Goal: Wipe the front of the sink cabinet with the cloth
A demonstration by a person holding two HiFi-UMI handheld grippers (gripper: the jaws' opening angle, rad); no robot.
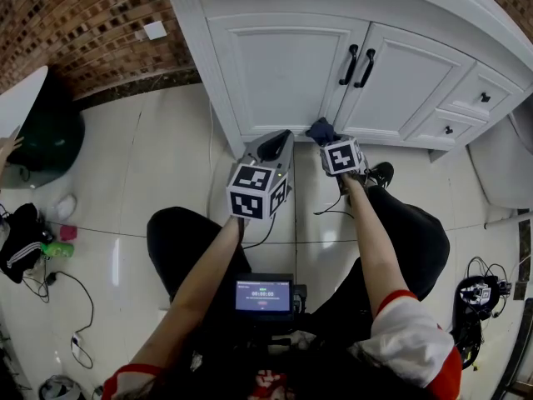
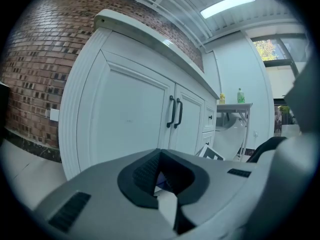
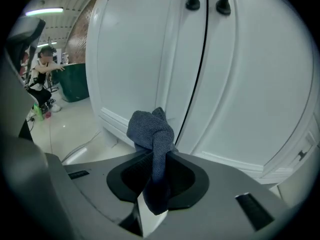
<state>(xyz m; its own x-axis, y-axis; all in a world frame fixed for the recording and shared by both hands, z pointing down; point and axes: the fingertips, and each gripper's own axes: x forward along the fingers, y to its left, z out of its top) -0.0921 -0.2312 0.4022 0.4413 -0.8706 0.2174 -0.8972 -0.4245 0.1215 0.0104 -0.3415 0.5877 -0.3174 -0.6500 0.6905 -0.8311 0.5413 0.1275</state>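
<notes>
- Currently: right gripper (image 3: 157, 156) is clamped on the cloth (image 3: 152, 131). The dark blue fabric is pinched mid-length, with a knotted wad above the jaws and a short tail hanging below.
- Cloth position: low on the sink cabinet (image 1: 283, 65), at the seam between the two doors (image 3: 200, 59), just above the bottom rail. I can't tell whether it's touching the panel yet.
- Left gripper (image 2: 160, 154): jaws together with nothing between them, parked just beside the right one and pointed at the left door (image 1: 279, 69).
- Progress: judging by position only, nearly all of the front is yet to be covered.
- Risk 1: the wad is small and bunched. Press too flat and the hard jaw tips meet the paint instead of the fabric, which would scuff it.
- Risk 2: the pinch covers a narrow strip of cloth, so drag friction on an upward stroke could pull it out of the jaws.
- Risk 3: the black handles (image 1: 358, 65) sit on the wipe path, so the wad could snag on them and tug a door open.
- Risk 4: the left gripper is close, so a sideways sweep to the left could knock into it.
- Risk 5: there's a loose cable (image 1: 333, 202) on the floor near the knees, which could catch on a reach.
</notes>
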